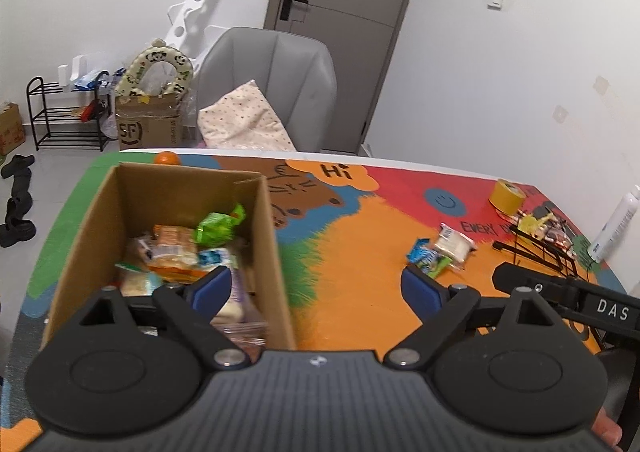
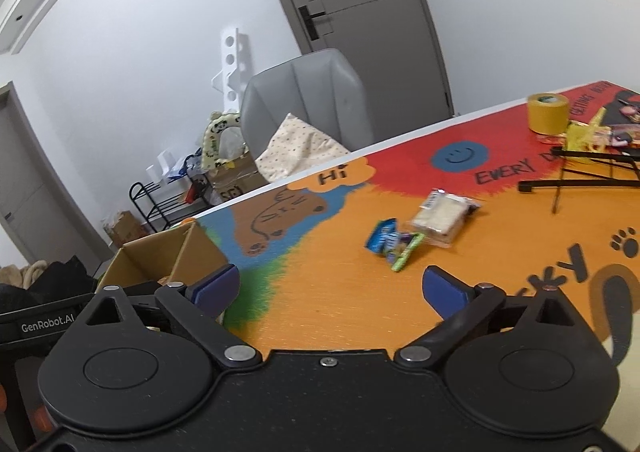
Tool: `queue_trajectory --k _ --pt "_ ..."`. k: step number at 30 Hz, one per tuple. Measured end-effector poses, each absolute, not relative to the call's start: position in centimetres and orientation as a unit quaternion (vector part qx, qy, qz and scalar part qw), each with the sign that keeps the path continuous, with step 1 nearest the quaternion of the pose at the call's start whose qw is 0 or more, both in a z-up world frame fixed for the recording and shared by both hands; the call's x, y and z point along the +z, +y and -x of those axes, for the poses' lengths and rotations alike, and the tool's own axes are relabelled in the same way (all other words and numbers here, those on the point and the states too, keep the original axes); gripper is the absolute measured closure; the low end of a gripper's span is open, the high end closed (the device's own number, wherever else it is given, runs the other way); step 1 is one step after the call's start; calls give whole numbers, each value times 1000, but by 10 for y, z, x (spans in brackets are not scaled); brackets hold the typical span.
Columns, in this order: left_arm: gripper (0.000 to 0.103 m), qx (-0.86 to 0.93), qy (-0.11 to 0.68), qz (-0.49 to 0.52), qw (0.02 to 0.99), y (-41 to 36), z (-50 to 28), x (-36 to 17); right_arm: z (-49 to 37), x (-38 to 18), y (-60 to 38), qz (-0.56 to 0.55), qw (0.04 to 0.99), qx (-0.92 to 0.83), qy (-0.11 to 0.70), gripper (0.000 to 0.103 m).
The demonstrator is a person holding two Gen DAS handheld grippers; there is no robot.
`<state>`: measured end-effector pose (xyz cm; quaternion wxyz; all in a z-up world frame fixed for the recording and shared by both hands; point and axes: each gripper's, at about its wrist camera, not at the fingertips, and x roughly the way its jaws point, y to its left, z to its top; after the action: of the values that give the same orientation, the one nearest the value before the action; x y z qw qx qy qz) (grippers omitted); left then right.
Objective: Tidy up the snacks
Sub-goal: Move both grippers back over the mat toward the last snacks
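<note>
L gripper (image 1: 316, 286): jaws wide apart, nothing btwn the blue pads. L pad sits over the open cardboard box (image 1: 276, 252), R pad over bare orange mat; the box's R wall falls in the gap.

R gripper (image 2: 332, 288): jaws also wide, empty, over bare orange/green print of the tabletop (image 2: 320, 304). L pad near the box corner (image 2: 200, 252); contact not resolvable.

Box: at L side of tabletop, reaching close to its far edge, top open. Holds a loose pile of snacks, incl. green wrapper (image 1: 220, 226) on top, orange-pack bread (image 1: 176, 248) below it, others partly hidden behind the gripper.

Snacks outside the box, mid-tabletop toward R:
- blue packet (image 1: 420, 254) w/ small green packet (image 1: 440, 266) just beside it, appear touching
- clear-wrapped bread (image 1: 456, 244) next to those, far-R side

Other items: yellow tape roll (image 1: 508, 196) near far R corner; black wire rack (image 1: 536, 252) + yellow bits by R edge; white bottle (image 1: 616, 224) at R edge; orange ball (image 1: 168, 158) at far edge behind box.

Grey chair (image 1: 276, 84) w/ dotted cushion beyond far edge.
</note>
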<state>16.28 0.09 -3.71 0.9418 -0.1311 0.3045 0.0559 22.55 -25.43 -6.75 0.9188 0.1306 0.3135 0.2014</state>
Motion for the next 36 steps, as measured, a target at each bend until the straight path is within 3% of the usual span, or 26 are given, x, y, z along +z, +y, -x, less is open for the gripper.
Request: queue_trajectory --k 24,36 --pt "12 2 328 114 938 -71 -212 -53 -245 -92 -325 -153 921 149 327 1" --pt "12 -14 338 104 935 -92 -259 -69 -280 -103 -335 -167 919 119 337 8"
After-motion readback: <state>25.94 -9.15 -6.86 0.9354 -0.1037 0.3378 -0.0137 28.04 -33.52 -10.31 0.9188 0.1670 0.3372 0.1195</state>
